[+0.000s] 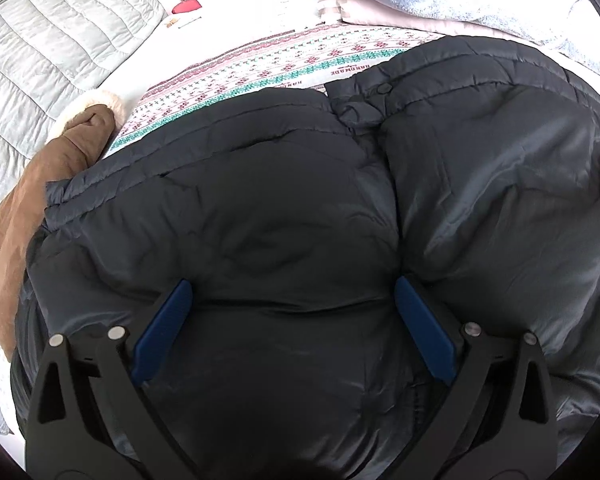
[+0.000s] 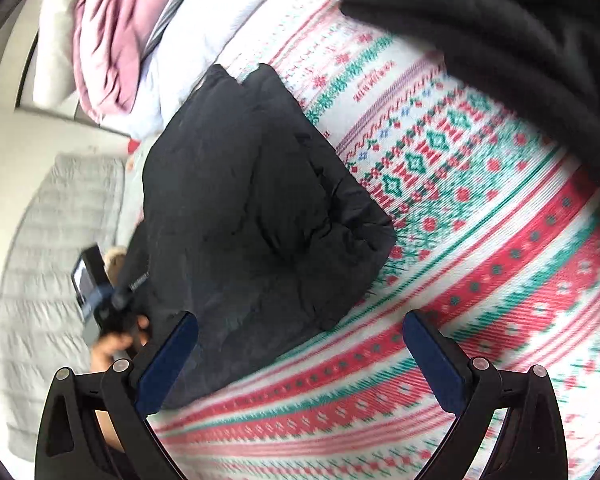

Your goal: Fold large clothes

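L tool [image 1: 292, 308] wide open, pressing 1 black puffer jacket [image 1: 300, 200], R tool [image 2: 300, 344] wide open, empty, over patterned blanket [image 2: 480, 240], jacket at 11 o'clock

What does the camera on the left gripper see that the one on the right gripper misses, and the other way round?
Only the left wrist view shows the brown fleece-lined garment beside the black puffer jacket, and the left gripper open above the jacket. Only the right wrist view shows the person's hand holding the other tool, a pink bundle of bedding, and the right gripper open. Both show the jacket, the patterned bedspread and the grey quilted cover.
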Demonstrator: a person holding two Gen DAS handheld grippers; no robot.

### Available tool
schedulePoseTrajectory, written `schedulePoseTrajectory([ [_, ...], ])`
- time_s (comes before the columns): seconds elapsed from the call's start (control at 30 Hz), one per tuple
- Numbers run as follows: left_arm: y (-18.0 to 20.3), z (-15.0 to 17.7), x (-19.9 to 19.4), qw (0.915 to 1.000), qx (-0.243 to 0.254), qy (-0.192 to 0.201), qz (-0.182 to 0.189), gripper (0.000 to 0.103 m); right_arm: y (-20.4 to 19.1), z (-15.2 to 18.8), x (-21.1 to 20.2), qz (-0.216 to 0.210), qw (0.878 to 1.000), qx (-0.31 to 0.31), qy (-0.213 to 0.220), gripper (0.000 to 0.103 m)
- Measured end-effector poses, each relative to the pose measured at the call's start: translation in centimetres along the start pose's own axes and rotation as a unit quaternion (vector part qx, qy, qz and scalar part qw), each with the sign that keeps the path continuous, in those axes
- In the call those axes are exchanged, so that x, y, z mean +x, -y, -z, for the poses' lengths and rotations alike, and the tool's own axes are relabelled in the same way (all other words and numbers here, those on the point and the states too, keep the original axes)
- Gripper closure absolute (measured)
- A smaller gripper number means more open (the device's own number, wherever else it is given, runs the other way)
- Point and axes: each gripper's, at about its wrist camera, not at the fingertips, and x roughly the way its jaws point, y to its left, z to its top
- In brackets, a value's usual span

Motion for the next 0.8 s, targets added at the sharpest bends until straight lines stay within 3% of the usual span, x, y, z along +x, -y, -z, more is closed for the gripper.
schedulePoseTrajectory([
  [0.2, 0.3, 0.1, -0.3, 1.0000, 0.000, 0.001, -0.001, 0.001, -1.5, 0.4, 1.8, -0.049, 0.999, 0.008, 0.016, 0.000],
  [0.4, 0.3, 0.1, -0.3, 1.0000, 0.000, 0.001, 0.000, 0.001, -4.6, 1.6, 4.0, 0.004, 0.995, -0.012, 0.095, 0.005],
  [0.43, 0.3, 0.1, -0.3, 1.0000, 0.000, 0.001, 0.001, 0.001, -4.8, 1.9, 3.9, 0.008, 0.994, -0.014, 0.104, 0.010],
  [0.5, 0.3, 0.1, -0.3, 1.0000, 0.000, 0.001, 0.001, 0.001, -4.9, 2.3, 4.0, -0.006, 0.994, -0.002, 0.112, 0.047],
  [0.57, 0.3, 0.1, -0.3, 1.0000, 0.000, 0.002, 0.001, 0.001, -4.8, 2.6, 3.9, -0.035, 0.993, 0.017, 0.113, 0.057],
  [0.67, 0.3, 0.1, -0.3, 1.0000, 0.002, 0.003, 0.003, 0.001, -5.2, 2.8, 2.7, -0.056, 0.989, 0.013, 0.134, 0.062],
  [0.8, 0.3, 0.2, -0.4, 1.0000, 0.004, 0.004, 0.003, 0.001, -5.7, 2.9, 1.9, -0.078, 0.986, 0.010, 0.147, 0.077],
])
